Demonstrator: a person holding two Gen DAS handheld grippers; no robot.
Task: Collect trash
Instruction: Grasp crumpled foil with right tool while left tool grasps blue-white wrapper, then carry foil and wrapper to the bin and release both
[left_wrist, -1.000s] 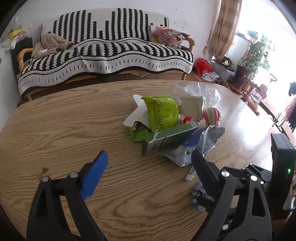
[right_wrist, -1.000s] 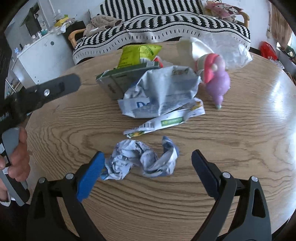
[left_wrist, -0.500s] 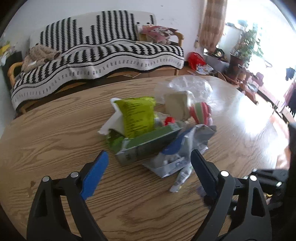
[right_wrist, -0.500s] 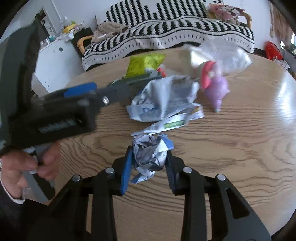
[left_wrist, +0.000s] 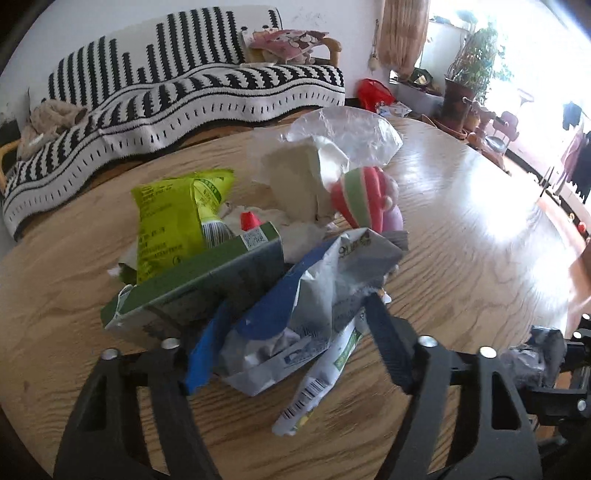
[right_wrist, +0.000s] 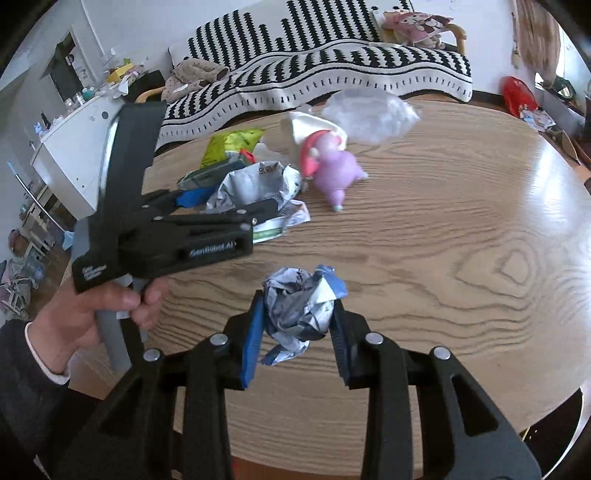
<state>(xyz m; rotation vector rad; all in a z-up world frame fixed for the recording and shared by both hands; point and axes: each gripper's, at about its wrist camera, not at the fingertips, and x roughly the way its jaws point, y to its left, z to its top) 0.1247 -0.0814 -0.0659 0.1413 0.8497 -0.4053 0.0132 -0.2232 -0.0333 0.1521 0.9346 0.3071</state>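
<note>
Fingers of the right gripper (right_wrist: 297, 332) clamp a crumpled paper ball (right_wrist: 301, 310) above the table (right_wrist: 461, 229); left gripper (left_wrist: 295, 347) is closing around the silver-blue bag (left_wrist: 314, 295). Next, I think, lift both.

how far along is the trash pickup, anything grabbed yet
Early. The right gripper is shut on a crumpled wrapper, lifted off the table. The left gripper is closing around the blue-and-white bag. Still left: green carton, yellow-green packet, clear plastic bag. No bin is visible.
</note>
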